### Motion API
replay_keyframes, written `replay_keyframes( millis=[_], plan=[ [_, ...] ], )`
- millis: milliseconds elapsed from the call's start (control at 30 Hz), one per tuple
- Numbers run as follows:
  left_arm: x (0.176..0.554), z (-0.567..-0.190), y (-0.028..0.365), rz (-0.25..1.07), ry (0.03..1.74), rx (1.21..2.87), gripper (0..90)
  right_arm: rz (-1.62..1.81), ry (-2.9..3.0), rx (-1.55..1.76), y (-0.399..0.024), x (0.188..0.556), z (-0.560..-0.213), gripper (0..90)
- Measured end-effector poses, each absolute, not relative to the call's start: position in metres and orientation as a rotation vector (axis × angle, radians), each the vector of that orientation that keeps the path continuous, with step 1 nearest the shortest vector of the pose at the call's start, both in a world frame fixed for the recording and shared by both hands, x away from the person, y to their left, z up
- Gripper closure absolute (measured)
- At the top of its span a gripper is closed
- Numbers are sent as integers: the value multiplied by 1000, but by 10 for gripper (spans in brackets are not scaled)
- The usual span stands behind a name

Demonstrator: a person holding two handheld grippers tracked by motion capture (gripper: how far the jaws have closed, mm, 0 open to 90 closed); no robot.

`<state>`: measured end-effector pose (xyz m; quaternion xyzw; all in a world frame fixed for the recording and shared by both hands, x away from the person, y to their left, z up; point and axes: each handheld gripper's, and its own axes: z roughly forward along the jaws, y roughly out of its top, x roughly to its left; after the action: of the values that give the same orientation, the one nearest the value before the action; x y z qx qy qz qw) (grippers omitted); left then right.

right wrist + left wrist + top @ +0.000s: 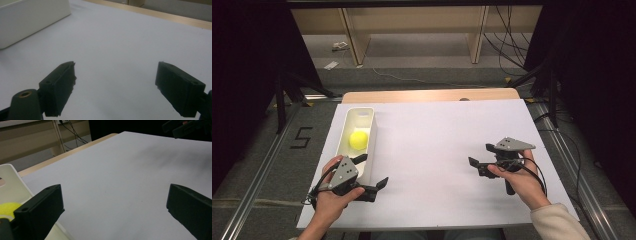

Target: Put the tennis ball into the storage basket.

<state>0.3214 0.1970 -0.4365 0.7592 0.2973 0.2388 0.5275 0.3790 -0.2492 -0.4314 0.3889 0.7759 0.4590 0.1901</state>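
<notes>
A yellow ball [358,139] lies inside a long white bin [360,114] at the left of the white table sheet [437,145]. My left gripper [373,170] is open just right of the bin's near end, with nothing between its jaws. In the left gripper view, my left gripper [113,200] has its jaws spread wide over bare sheet, with the ball [7,208] and bin wall [10,182] at the lower left. My right gripper [480,154] is open and empty at the right of the sheet, pointing left. In its own view, my right gripper [115,77] faces the bin [30,17].
The sheet covers a wooden table whose far edge [427,95] shows. Metal rails [262,170] run along both sides on the floor. Wooden shelf legs [354,37] and cables [507,45] are beyond the table. The other gripper [185,126] is at the top right of the left gripper view.
</notes>
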Motion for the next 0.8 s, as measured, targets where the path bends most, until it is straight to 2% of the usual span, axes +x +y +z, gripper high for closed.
replay_keyframes(
  millis=[800],
  plan=[
    [321,-436,197,574,704,1821,6,1303,2197,1047,-261,355,-443,163]
  ],
)
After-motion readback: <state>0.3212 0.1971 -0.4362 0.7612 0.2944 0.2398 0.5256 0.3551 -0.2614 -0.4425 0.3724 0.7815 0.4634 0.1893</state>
